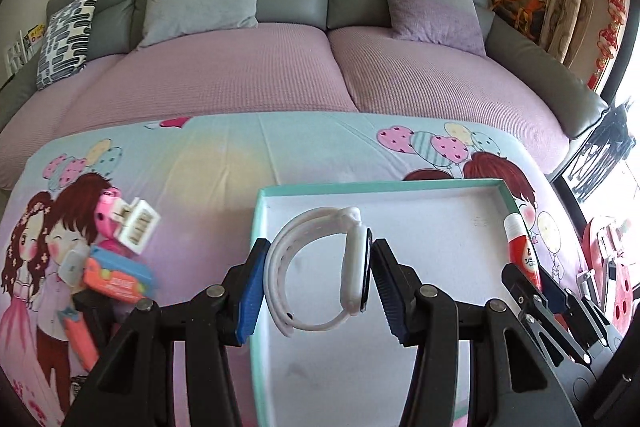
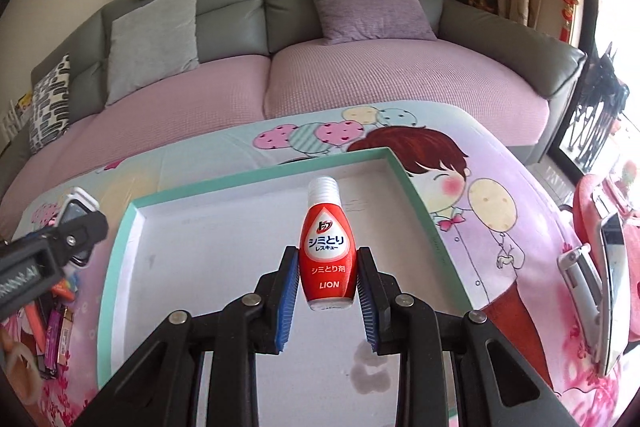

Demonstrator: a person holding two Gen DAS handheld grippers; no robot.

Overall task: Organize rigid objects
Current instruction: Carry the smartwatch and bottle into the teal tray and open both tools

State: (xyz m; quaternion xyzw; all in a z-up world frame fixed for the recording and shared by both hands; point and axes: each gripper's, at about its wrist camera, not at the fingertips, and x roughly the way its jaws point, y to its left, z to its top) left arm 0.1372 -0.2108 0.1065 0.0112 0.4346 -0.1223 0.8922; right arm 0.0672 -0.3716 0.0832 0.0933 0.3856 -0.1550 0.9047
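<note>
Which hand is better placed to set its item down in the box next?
Either, slightly the left: the left tongs hold the white watch over the middle of the teal box; the right tongs hold the red bottle nearer its right wall.

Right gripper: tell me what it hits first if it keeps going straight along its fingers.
Probably the white floor of the teal-rimmed box. The right gripper is shut on the red LION bottle, angled down over the box interior, so the bottle's cap would likely touch first; depth is uncertain.

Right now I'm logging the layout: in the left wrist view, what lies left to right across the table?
Pile of small items → white smartwatch in the left gripper → red bottle in the right gripper.
</note>
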